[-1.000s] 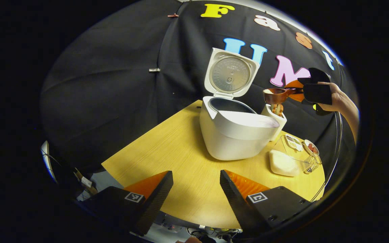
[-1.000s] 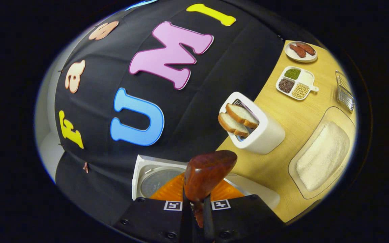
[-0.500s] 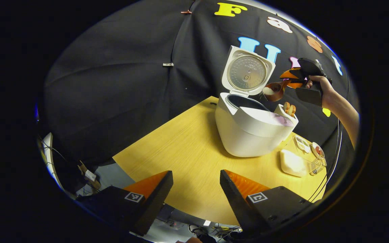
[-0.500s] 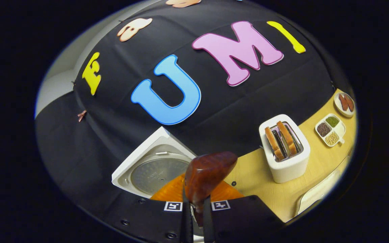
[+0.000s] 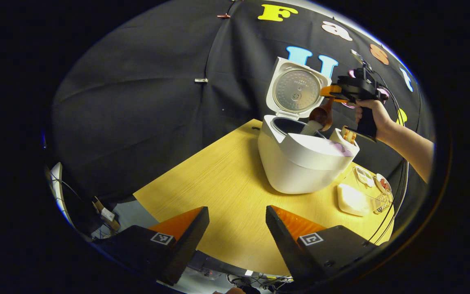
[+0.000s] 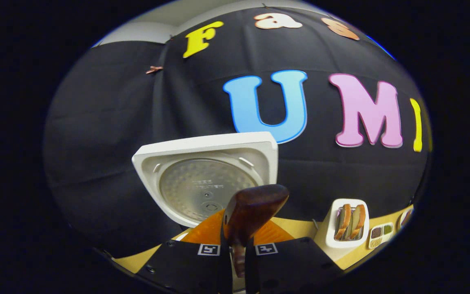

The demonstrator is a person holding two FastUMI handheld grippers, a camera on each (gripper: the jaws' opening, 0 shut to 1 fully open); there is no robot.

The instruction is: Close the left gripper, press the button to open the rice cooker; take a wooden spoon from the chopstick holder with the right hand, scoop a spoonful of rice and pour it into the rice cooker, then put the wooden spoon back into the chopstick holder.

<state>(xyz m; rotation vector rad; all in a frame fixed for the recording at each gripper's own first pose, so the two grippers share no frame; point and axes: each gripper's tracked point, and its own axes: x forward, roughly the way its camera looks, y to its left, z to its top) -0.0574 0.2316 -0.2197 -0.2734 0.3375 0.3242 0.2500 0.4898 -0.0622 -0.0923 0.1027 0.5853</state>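
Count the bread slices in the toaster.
2. Both slices stand upright side by side in the white toaster: one on the left, the other on the right. None looks hidden.

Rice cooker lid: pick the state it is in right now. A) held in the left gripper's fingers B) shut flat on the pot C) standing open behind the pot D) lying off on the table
C: in the left gripper view the rice cooker lid stands raised behind the open pot, its metal inner plate facing forward, while the wooden spoon tips over the opening.
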